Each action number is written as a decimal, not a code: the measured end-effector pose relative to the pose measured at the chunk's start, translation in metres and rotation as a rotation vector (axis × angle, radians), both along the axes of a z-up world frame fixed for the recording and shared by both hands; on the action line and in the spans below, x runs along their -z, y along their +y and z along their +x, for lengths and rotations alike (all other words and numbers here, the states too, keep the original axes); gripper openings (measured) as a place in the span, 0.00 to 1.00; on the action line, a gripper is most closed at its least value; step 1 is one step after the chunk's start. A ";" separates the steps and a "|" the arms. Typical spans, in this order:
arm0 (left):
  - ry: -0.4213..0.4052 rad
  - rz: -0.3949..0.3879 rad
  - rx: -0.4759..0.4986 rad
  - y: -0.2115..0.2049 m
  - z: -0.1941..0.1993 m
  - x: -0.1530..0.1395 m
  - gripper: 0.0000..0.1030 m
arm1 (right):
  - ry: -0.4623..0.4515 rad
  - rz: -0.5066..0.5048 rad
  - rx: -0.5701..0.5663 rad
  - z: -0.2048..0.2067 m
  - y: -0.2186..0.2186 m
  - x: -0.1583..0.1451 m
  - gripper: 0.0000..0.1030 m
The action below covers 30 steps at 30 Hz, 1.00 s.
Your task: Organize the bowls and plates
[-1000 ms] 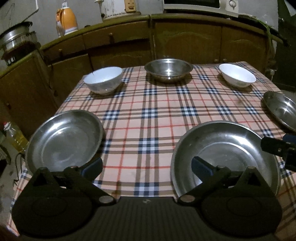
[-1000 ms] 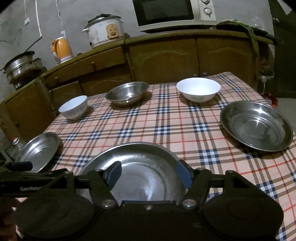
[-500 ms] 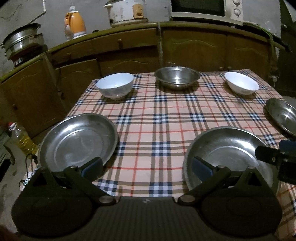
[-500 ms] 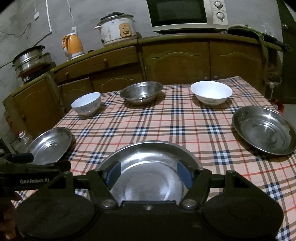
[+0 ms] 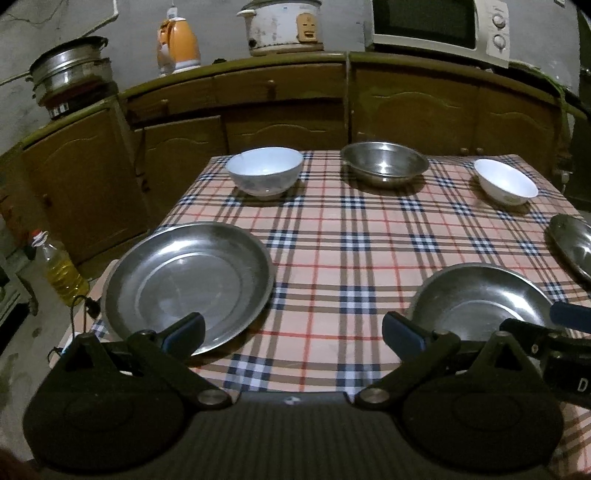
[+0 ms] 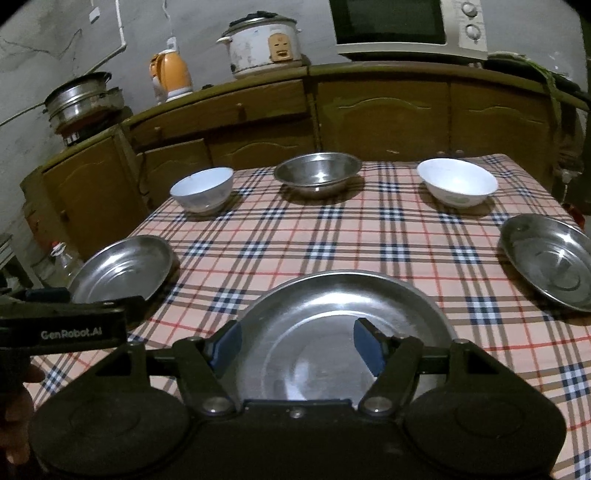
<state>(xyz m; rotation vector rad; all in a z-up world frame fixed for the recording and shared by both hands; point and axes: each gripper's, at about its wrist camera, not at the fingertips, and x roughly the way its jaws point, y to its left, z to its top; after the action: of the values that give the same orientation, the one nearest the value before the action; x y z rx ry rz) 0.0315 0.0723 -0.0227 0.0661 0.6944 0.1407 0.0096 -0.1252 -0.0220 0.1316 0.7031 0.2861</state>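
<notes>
We hold the left gripper [image 5: 291,332] over the near edge of the checked tablecloth [image 5: 354,236], its blue-padded fingers spread wide with nothing between them but cloth. One pad sits over the near rim of the left steel plate [image 5: 188,284]; we cannot tell whether it touches the plate. The other pad stands just beside the middle steel plate [image 5: 476,295]. We hold the right gripper [image 6: 297,349] above that same middle steel plate [image 6: 332,325], fingers parted and released, gripping nothing, with the plate's floor showing between the pads. A third steel plate [image 6: 550,258] lies at the right edge of the table, well apart from the others. Along the far side we see three bowls in a row, none touching: a white bowl on the left [image 5: 264,175], a steel bowl [image 5: 384,162] in the middle, and a wider white bowl on the right [image 6: 458,181]. Behind the table runs a wooden cabinet [image 6: 384,114] carrying a rice cooker [image 6: 260,46], an orange kettle [image 6: 170,75], a microwave [image 6: 406,27] and stacked steel pots [image 6: 81,96]. A bottle of yellow oil [image 5: 61,269] stands on the floor beside the table's left corner.
</notes>
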 end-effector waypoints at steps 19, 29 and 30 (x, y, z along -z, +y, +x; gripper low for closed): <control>-0.012 -0.052 -0.078 0.047 -0.001 0.004 1.00 | -0.004 -0.024 -0.100 0.017 0.062 -0.001 0.78; -0.009 -0.083 -0.145 0.079 0.007 0.008 1.00 | -0.010 -0.032 -0.160 0.035 0.100 -0.001 0.78; -0.011 -0.086 -0.150 0.082 0.009 0.009 1.00 | -0.012 -0.032 -0.164 0.037 0.104 -0.001 0.78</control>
<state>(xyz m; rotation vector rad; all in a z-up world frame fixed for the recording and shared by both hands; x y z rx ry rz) 0.0403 0.1546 -0.0314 -0.0691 0.6940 0.2544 0.0463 -0.0215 -0.0209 0.0417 0.7074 0.4323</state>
